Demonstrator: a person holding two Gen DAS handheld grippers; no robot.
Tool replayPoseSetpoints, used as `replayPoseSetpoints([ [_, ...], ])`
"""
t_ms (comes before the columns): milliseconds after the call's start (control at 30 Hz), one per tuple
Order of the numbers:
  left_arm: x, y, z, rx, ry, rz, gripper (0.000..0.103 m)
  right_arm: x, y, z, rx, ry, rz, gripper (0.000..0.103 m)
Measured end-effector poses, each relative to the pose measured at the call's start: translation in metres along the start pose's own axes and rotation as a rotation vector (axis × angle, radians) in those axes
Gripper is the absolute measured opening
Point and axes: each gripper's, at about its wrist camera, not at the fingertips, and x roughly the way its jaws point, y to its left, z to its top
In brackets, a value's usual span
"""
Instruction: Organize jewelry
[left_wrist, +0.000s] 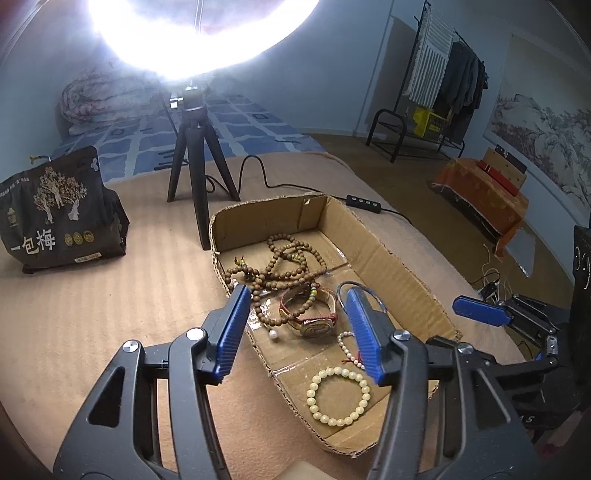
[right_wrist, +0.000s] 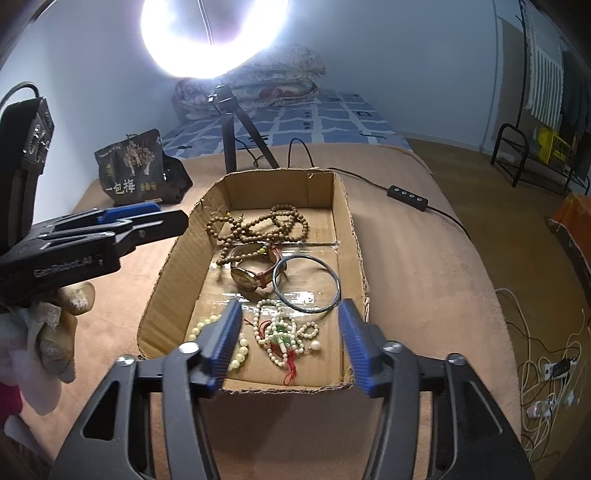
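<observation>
Reading 一包梅 on dark bag (right_wrist: 138, 173) | left gripper (left_wrist: 299, 328) parted, empty | right gripper (right_wrist: 290, 339) parted, empty

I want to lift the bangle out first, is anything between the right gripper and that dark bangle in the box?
Nothing visible blocks it. The right gripper is open above the near end of the cardboard box; the bangle lies uncovered, its far-left edge against the watch.
</observation>
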Motion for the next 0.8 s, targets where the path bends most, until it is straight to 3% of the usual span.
replayPoseSetpoints([
  [333, -0.010, 0.002, 0.003, 0.000, -0.007, 0.010, 0.056, -0.004, 0.004, 0.001, 0.007, -0.003, -0.002, 0.066],
  [800, -0.055, 0.011, 0.015, -0.020, -0.058, 0.034, 0.056, -0.034, 0.024, 0.012, -0.008, -0.048, -0.005, 0.066],
])
